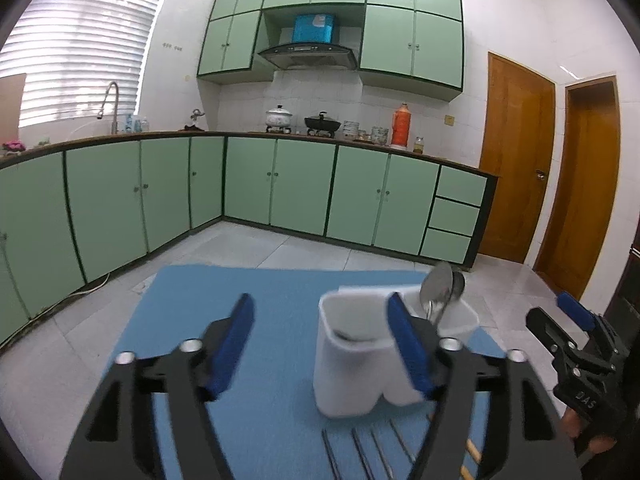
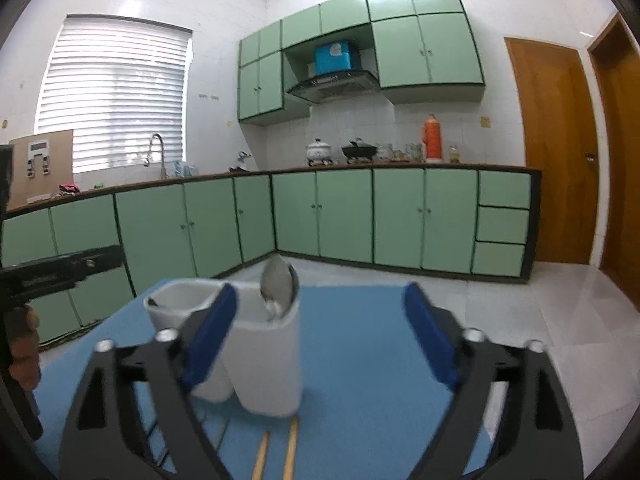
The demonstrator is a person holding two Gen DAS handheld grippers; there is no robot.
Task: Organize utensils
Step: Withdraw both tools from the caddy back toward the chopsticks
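Observation:
A white two-compartment utensil holder (image 1: 352,364) (image 2: 268,360) stands on the blue mat (image 1: 260,400) (image 2: 360,360). Metal spoons (image 1: 442,288) (image 2: 278,284) stick up from its right compartment. Metal chopsticks (image 1: 360,452) and wooden chopsticks (image 2: 290,452) lie on the mat in front of it. My left gripper (image 1: 322,344) is open and empty, just in front of the holder. My right gripper (image 2: 320,340) is open and empty, with the holder behind its left finger; it also shows in the left wrist view (image 1: 568,320).
The mat lies on a table in a kitchen with green cabinets (image 1: 280,188) and a tiled floor (image 2: 540,320). Wooden doors (image 1: 516,152) stand at the right.

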